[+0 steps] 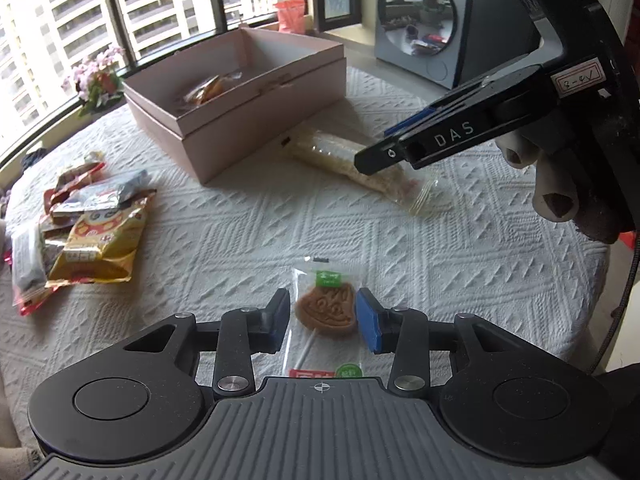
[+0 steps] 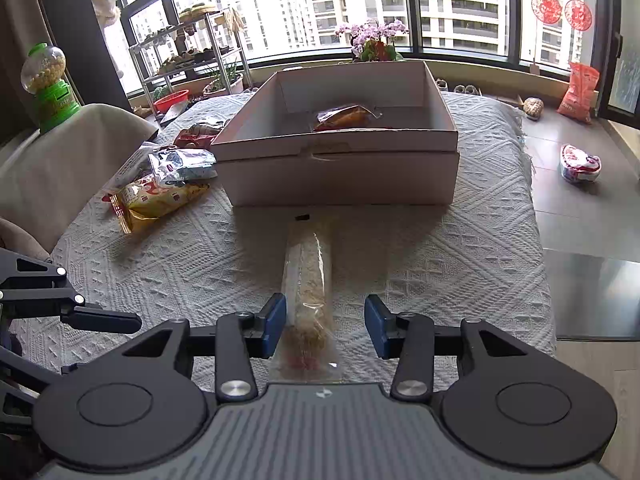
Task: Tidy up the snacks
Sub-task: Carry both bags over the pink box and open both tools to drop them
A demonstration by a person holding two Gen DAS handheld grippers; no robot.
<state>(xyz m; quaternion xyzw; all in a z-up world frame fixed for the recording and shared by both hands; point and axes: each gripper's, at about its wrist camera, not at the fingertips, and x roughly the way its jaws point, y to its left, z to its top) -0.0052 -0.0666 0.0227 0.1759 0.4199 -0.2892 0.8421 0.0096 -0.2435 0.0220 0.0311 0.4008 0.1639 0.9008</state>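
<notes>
The left hand-held gripper [image 1: 323, 318] is hovering with its blue-padded fingers spread either side of a clear-wrapped brown cookie lollipop [image 1: 325, 312], gripping nothing. The right hand-held gripper [image 2: 325, 322] is likewise gaping around the near end of a long clear-wrapped sandwich roll [image 2: 307, 280] lying before the open pink cardboard box [image 2: 340, 178] on the white-quilted table [image 2: 460, 264].

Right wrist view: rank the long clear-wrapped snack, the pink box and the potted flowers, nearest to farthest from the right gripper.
1. Long clear-wrapped snack: between the open fingers of the right gripper.
2. Pink box: straight ahead, beyond the snack's far end.
3. Potted flowers: behind the box, by the window.
</notes>
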